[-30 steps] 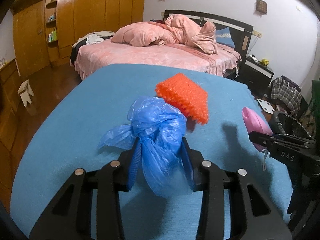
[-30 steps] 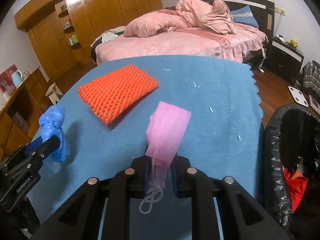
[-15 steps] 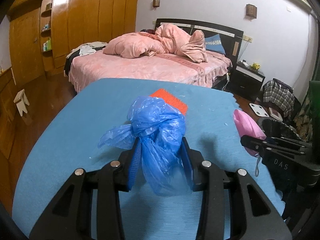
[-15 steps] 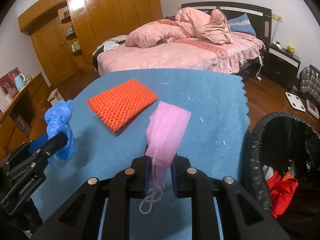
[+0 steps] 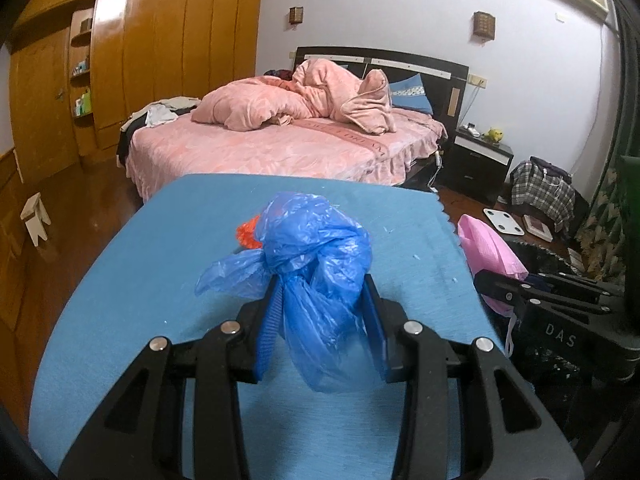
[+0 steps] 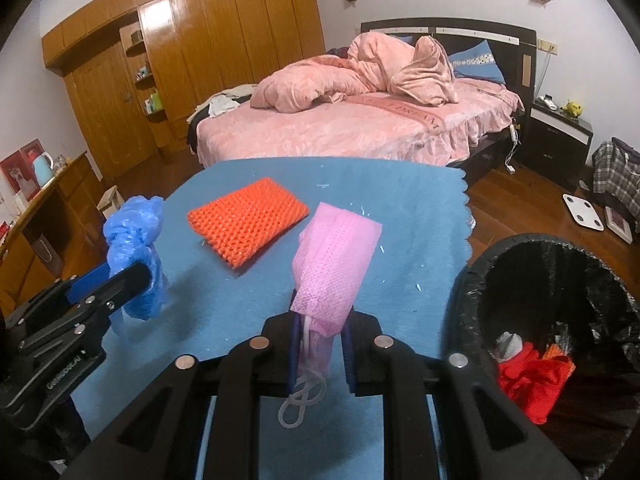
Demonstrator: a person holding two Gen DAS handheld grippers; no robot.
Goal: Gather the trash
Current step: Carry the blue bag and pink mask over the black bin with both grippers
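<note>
With both grippers loaded, what matters now is where the trash bin point(image 6: 560, 320) sits: off to the right of the right gripper point(image 6: 320, 344) and lower than its jaws, its black-lined mouth open upward with red scraps already inside. That right gripper has its jaws pinched on the pink mask point(image 6: 336, 268), which stands up and forward out of the jaws, long axis running roughly along the fingers, ear loop dangling beneath. It's clearly the nearer tool to the bin, so I'd judge it drops first, with a swing rightward and over the rim.

Over on the other side, the left gripper point(image 5: 324, 324) is clamped on the blue plastic bag point(image 5: 316, 276), a knotted wad bulging above and hanging below the jaws, its length roughly upright. The bin is far across from it, beyond the right gripper. The orange mesh pad point(image 6: 248, 220) lies flat on the blue table cloth point(image 6: 400, 200), ahead of both, long axis slanting away right, ungripped.
</note>
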